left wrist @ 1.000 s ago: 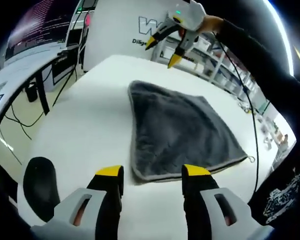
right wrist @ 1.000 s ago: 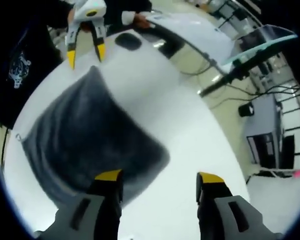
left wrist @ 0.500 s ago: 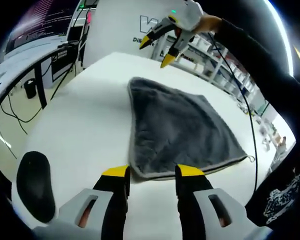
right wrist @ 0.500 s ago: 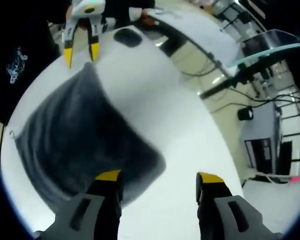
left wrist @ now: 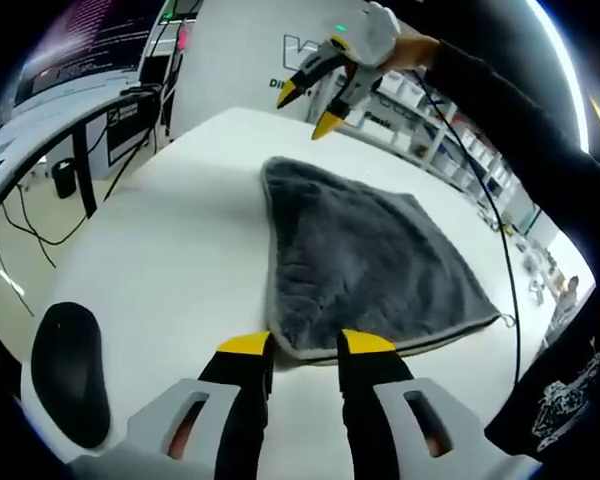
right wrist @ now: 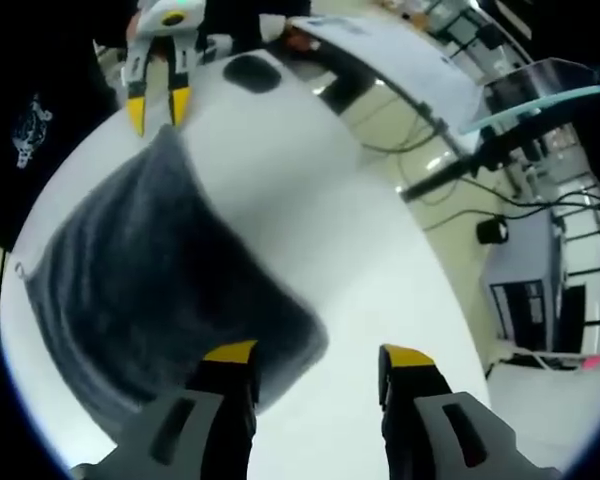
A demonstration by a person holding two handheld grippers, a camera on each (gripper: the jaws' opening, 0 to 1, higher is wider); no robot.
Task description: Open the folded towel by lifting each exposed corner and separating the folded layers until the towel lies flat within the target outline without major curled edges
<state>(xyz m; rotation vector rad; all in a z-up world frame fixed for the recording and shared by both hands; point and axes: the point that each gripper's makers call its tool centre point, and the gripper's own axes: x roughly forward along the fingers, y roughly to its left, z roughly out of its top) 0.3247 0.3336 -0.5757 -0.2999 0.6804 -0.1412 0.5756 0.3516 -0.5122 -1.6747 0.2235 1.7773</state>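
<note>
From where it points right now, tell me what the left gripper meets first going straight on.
The left gripper would likely meet the near hemmed edge of the folded grey plush towel, just beyond its yellow fingertips; depth is uncertain.

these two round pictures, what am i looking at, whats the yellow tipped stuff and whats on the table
A person holds a handheld two-jaw gripper in each hand; a fisheye camera rides on each.

In the left gripper view, the left gripper rises from the bottom, yellow tips apart at the near corner of a folded grey towel on a white table. The right gripper hangs over the far corner.

The right gripper view looks back from that end: its own jaws are open, holding nothing. A black oval object lies on the table too; I cannot tell what it is.
</note>
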